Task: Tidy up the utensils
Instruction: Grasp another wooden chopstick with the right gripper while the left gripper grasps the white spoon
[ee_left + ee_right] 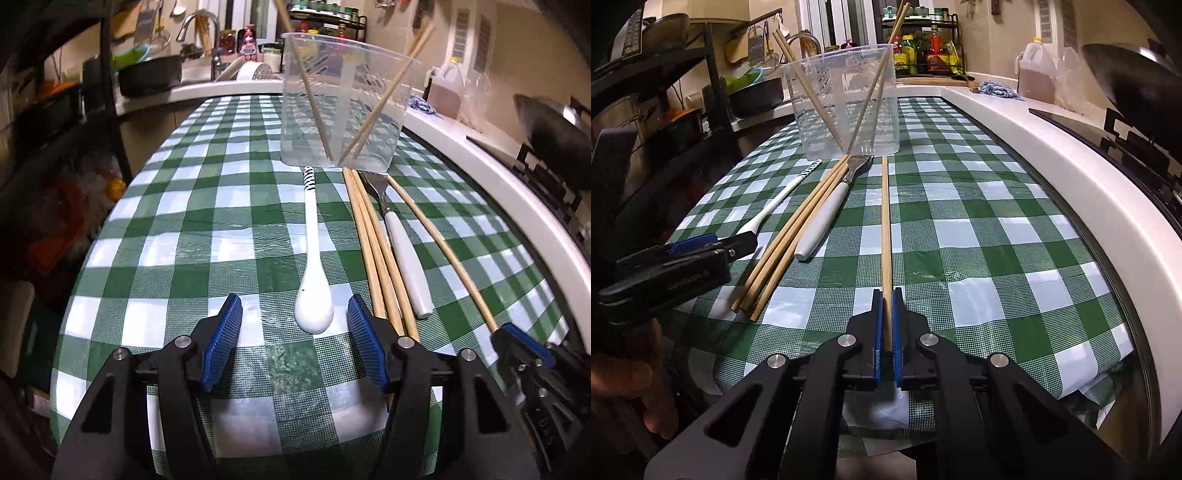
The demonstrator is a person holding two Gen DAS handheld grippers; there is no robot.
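Note:
A clear plastic container (343, 99) stands at the far end of the checked cloth with two chopsticks (384, 96) leaning in it; it also shows in the right wrist view (846, 103). A white spoon (312, 258) lies with its bowl between the fingers of my open left gripper (295, 317). Beside it lie three chopsticks (376, 251) and a white-handled fork (402, 254). My right gripper (887, 299) is shut on a single chopstick (885, 221) that lies along the cloth, pointing at the container. That gripper also shows in the left wrist view (517, 343).
The green and white checked cloth (979, 240) covers the table. A white counter edge (1071, 177) runs along the right, with a stove and a wok (1126, 74) beyond. An oil jug (1036, 74), a sink and a spice rack (923, 44) stand at the back. A dark shelf stands to the left.

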